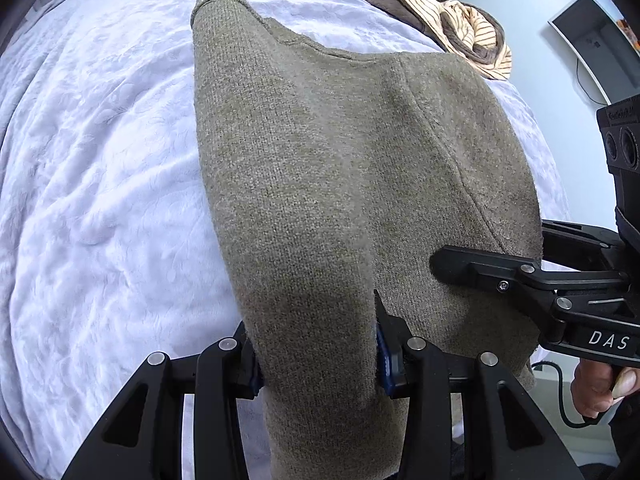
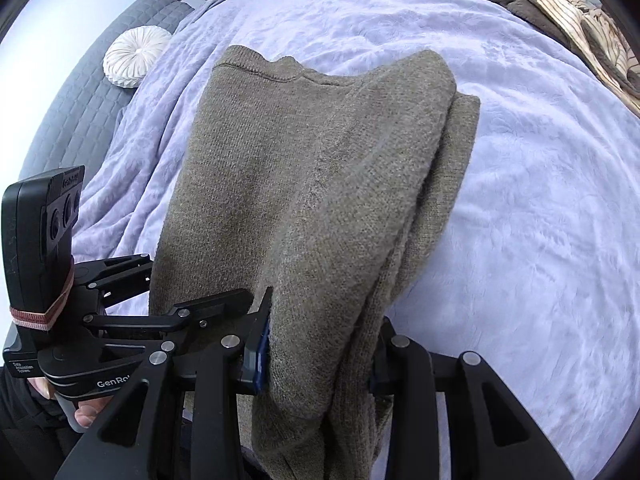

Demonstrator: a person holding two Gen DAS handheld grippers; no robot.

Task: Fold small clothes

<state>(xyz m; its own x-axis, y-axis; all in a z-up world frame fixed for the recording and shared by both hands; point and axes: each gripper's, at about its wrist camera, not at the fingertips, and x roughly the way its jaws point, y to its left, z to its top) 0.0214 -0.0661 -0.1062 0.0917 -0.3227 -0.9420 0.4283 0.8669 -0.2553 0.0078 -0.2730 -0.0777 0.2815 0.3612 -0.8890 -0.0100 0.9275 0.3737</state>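
Observation:
An olive-brown knit sweater (image 1: 340,184) lies lengthwise on the bed, folded narrow, its neckline at the far end. My left gripper (image 1: 318,364) is shut on its near left edge, fabric bunched between the fingers. My right gripper (image 2: 320,360) is shut on the near right edge of the sweater (image 2: 320,184), where several layers stack. The right gripper also shows in the left wrist view (image 1: 480,270) at the right, one finger lying over the knit. The left gripper shows in the right wrist view (image 2: 200,312) at the lower left.
A pale lavender bedspread (image 1: 100,200) covers the bed. A pile of brown and striped clothes (image 1: 460,24) lies at the far right corner. A round white cushion (image 2: 134,58) rests on a grey quilted headboard (image 2: 76,112). A grey box (image 1: 592,40) stands on the floor.

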